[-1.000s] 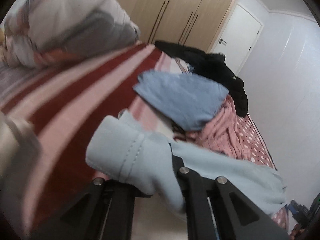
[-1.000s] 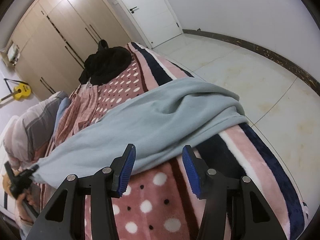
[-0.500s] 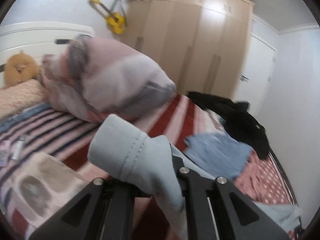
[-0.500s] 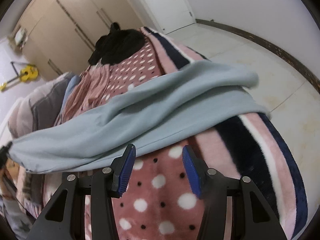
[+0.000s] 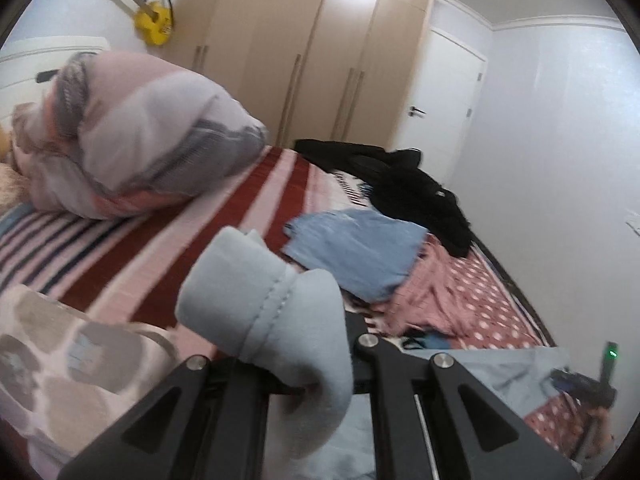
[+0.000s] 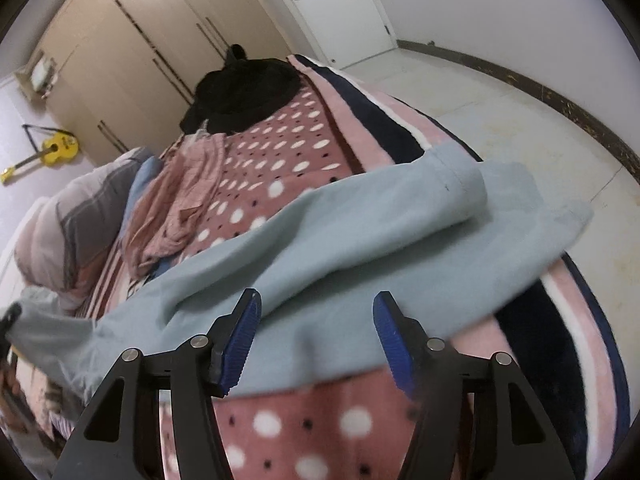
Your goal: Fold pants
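Pale blue pants lie stretched across the dotted pink blanket on the bed. My left gripper is shut on one end of them, and the seamed cuff bunches up over its fingers and hides the tips. The right wrist view shows that end lifted at the far left edge. My right gripper hovers low over the pants' near edge. Its jaws are opening, and the blue pads stand apart with cloth lying between them, unpressed.
A rolled duvet sits at the head of the bed. Folded blue denim, a pink garment and black clothes lie along the far side. Wardrobe, yellow guitar, door; tiled floor beside the bed.
My left gripper has risen with the pants end, and its view swung up to the wardrobe. My right gripper moved forward over the pants' edge and its jaws widened.
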`<state>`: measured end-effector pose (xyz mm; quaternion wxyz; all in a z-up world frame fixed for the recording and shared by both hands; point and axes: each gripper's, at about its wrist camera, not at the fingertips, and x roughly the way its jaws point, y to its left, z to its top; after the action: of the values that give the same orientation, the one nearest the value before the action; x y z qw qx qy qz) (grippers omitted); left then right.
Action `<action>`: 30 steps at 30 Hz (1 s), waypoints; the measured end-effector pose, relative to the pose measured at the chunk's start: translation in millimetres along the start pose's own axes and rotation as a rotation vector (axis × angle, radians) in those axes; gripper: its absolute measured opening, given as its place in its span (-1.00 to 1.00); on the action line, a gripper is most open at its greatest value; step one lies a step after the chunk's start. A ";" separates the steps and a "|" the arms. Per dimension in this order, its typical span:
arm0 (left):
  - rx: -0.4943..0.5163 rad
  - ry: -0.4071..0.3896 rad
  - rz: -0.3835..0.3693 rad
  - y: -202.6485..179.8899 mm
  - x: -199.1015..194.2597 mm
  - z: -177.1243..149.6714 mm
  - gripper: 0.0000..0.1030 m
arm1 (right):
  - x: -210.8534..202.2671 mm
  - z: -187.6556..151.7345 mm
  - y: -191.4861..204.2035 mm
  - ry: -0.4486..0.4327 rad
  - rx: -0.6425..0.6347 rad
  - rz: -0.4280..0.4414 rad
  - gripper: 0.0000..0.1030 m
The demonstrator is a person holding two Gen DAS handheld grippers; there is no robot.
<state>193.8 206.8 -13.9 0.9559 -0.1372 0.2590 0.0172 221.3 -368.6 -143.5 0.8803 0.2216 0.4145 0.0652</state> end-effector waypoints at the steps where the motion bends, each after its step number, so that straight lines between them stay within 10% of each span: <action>1: 0.003 0.003 -0.008 -3.1 0.4 -1.4 -0.88 | 4.4 3.0 -1.0 0.007 0.006 0.007 0.08; 5: 0.024 0.000 -0.022 -11.8 -0.7 -4.9 -0.88 | 18.1 17.3 -5.3 -0.037 0.038 -0.014 0.06; 7: 0.020 -0.001 -0.031 -11.5 -2.4 -5.3 -0.88 | 21.8 23.7 -8.3 -0.063 0.060 -0.048 -0.33; 8: 0.021 -0.003 -0.032 -11.7 -3.0 -5.5 -0.88 | 22.2 25.7 -7.8 -0.064 0.051 -0.072 -0.90; 9: 0.028 -0.005 -0.033 -12.6 -3.6 -5.4 -0.88 | 20.7 28.3 -6.0 -0.070 0.034 -0.089 -0.95; 20: 0.073 0.002 -0.070 -24.7 -5.6 -10.0 -0.88 | -37.1 29.9 -13.4 -0.114 -0.034 -0.180 -0.92; 24: 0.092 0.018 -0.088 -35.0 -3.0 -15.1 -0.88 | -17.1 11.9 -35.3 -0.008 -0.002 -0.231 -0.52; 28: 0.107 0.022 -0.098 -43.8 -1.1 -16.6 -0.88 | -24.5 8.1 -50.7 -0.043 0.032 -0.206 -0.45; 30: 0.111 0.022 -0.098 -46.2 0.3 -16.7 -0.88 | -37.0 11.6 -55.6 -0.083 0.043 -0.215 -0.08</action>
<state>190.7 157.8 -16.1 0.9589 -0.0966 0.2630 -0.0454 202.3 -433.2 -135.8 0.8937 0.1973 0.4002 -0.0479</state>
